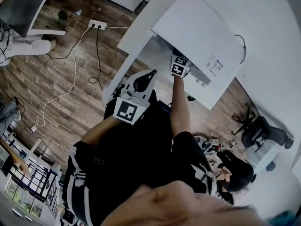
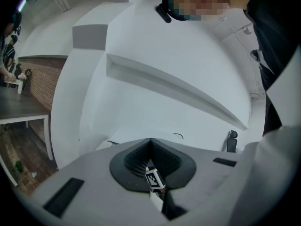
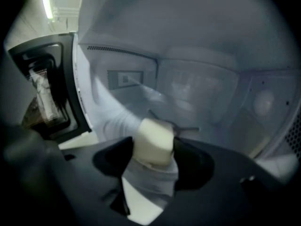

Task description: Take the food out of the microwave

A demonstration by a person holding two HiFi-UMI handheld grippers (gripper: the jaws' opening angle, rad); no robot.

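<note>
Right gripper view: pale food block [image 3: 151, 135] clamped inside the microwave [image 3: 207, 88].
Pinched on both sides by the jaws of the right gripper [image 3: 154, 150], within the white cavity, right of the open door [image 3: 47, 84]; somewhat blurred. From the head view, left gripper [image 1: 142, 80] held near the body, short of the microwave's front edge, jaws pressed together on nothing, pointing at a white wall [image 2: 155, 79].

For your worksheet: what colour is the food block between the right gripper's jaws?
The food block is pale cream; right gripper view.
</note>
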